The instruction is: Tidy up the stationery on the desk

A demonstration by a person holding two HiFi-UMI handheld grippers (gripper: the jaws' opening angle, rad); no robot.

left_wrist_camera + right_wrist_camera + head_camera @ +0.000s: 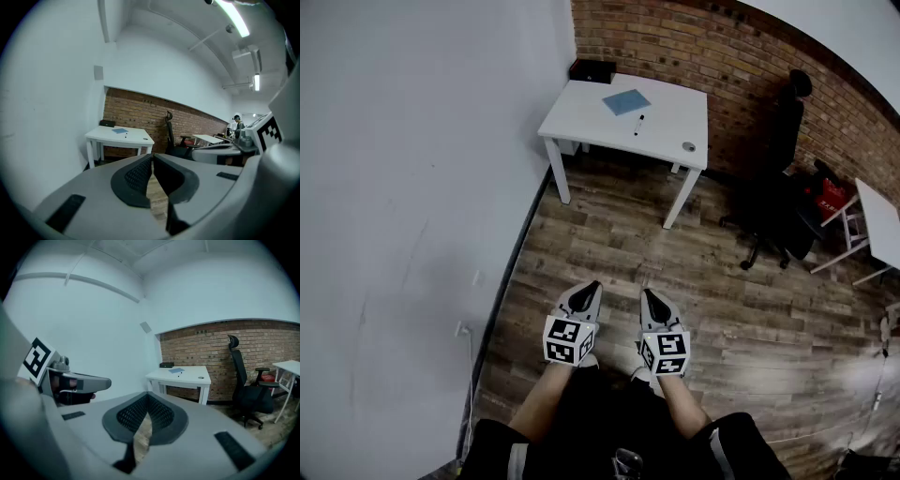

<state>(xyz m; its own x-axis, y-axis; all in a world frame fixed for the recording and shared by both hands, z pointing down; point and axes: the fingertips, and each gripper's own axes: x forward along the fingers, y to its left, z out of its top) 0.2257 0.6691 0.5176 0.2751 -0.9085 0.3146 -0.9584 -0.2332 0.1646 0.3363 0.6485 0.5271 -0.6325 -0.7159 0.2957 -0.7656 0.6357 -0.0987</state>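
Desk [581, 117]: white top and legs, smooth and matt; painted or laminated board, I cannot tell which.
Blue sheet [626, 101]: flat and matt, paper or thin card.
Floor [609, 244]: grey-brown wood-look planks, visible grain, low sheen.
Back wall [675, 42]: bare red-brown brick, rough, with pale mortar joints.
Side wall [412, 187]: white paint, smooth, matt.
My left gripper [153, 158]: grey plastic shell, smooth, matt.
Its pads [138, 173]: black, rubbery-looking, finely dimpled.
My right gripper [147, 398]: the same matt grey plastic, with dimpled black facing inside.
Marker cubes [567, 339]: matt black-and-white printed faces.
Chair [778, 187]: black, dull; covering too small for me to tell.
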